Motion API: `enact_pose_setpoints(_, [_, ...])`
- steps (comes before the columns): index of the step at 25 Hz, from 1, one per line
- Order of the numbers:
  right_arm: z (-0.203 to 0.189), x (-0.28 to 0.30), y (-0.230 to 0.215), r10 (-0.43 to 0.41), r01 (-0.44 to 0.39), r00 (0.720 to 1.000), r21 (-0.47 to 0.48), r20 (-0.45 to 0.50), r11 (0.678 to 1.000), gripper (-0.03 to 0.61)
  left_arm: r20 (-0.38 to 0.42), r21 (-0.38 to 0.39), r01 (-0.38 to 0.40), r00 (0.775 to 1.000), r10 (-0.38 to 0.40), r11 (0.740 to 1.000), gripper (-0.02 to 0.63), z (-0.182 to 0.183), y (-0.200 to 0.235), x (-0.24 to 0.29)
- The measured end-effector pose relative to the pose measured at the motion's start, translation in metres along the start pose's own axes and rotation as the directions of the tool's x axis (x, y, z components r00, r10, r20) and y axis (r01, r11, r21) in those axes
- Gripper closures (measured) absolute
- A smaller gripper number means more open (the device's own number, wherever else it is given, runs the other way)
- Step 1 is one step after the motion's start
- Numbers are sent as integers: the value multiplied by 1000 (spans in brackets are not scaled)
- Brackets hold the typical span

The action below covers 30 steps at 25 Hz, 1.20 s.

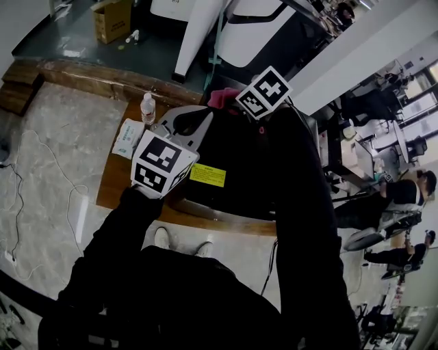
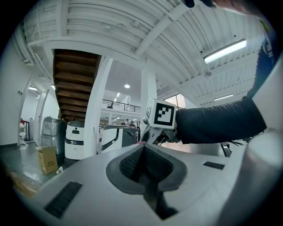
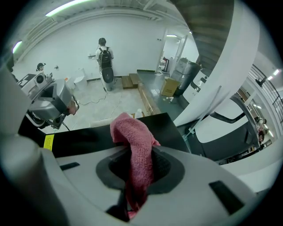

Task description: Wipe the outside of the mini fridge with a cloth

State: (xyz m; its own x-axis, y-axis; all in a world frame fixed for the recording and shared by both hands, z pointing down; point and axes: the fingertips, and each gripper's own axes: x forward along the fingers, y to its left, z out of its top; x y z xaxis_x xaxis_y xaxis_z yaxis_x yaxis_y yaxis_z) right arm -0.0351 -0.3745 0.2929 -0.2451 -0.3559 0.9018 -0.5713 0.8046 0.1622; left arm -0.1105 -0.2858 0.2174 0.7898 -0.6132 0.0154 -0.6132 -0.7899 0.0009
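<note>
The black mini fridge (image 1: 233, 191) stands on a low wooden table (image 1: 113, 179) and carries a yellow label (image 1: 207, 175) near its front left. My right gripper (image 3: 135, 152) is shut on a pink cloth (image 3: 132, 137), which hangs over the fridge's black top (image 3: 88, 139) at the far edge. In the head view the cloth (image 1: 222, 98) shows just left of the right gripper's marker cube (image 1: 263, 91). My left gripper (image 1: 195, 123) hovers over the fridge's left top corner, tilted upward. Its jaws (image 2: 143, 152) are shut on nothing.
A water bottle (image 1: 147, 108) and a pack of wipes (image 1: 128, 138) lie on the table left of the fridge. White machines (image 1: 253, 34) and a cardboard box (image 1: 113, 19) stand beyond. A cable (image 1: 41, 150) runs over the floor at left. A person with a backpack (image 3: 105, 57) stands far off.
</note>
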Motion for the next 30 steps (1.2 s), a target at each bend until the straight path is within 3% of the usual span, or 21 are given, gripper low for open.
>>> enact_pose_setpoints(11, [-39,-35,101,37,-48,997,-162,-75,986,515,-45,40,-92,995,94,995,607,-3,-46,-44])
enact_pose_setpoints(22, [-80,-77,197,110,-148,986,-345,-127,927,515,-44,95,-149,987,153,984,607,23,-98,-70])
enact_pose_setpoints(30, [-87,-86,225,252,-283,958,-304,-139,910,509,-20,122,-113,993,116,986,607,38,-107,-74])
